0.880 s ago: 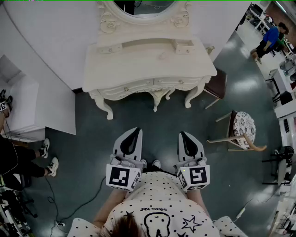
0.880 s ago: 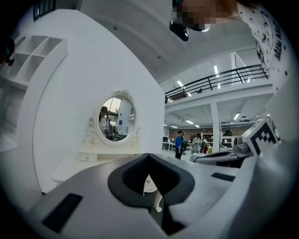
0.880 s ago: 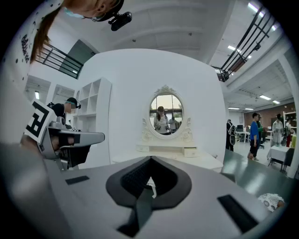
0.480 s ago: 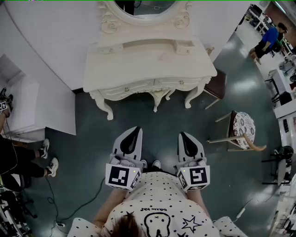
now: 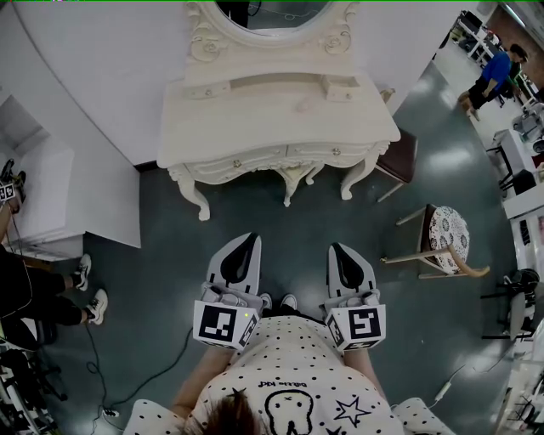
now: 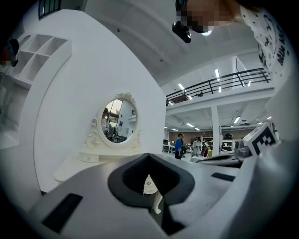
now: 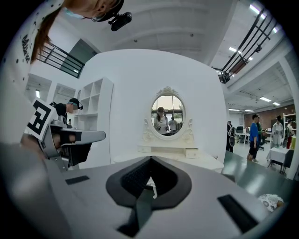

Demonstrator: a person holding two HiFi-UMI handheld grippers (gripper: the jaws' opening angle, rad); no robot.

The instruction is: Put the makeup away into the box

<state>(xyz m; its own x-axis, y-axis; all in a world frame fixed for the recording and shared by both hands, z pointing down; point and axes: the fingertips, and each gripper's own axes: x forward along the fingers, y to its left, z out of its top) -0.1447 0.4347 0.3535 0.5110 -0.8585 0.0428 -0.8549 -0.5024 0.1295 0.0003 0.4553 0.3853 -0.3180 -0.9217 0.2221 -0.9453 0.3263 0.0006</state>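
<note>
A white dressing table with an oval mirror stands against the wall ahead of me. A small open box sits on the right end of its raised shelf. A faint pale thing lies on the tabletop, too small to identify. My left gripper and right gripper are held side by side close to my body, over the floor and well short of the table. Both are shut with nothing between the jaws, as the left gripper and right gripper views show.
A chair with a brown seat stands at the table's right corner. A patterned stool is further right. A white cabinet and a seated person are at the left, with cables on the floor.
</note>
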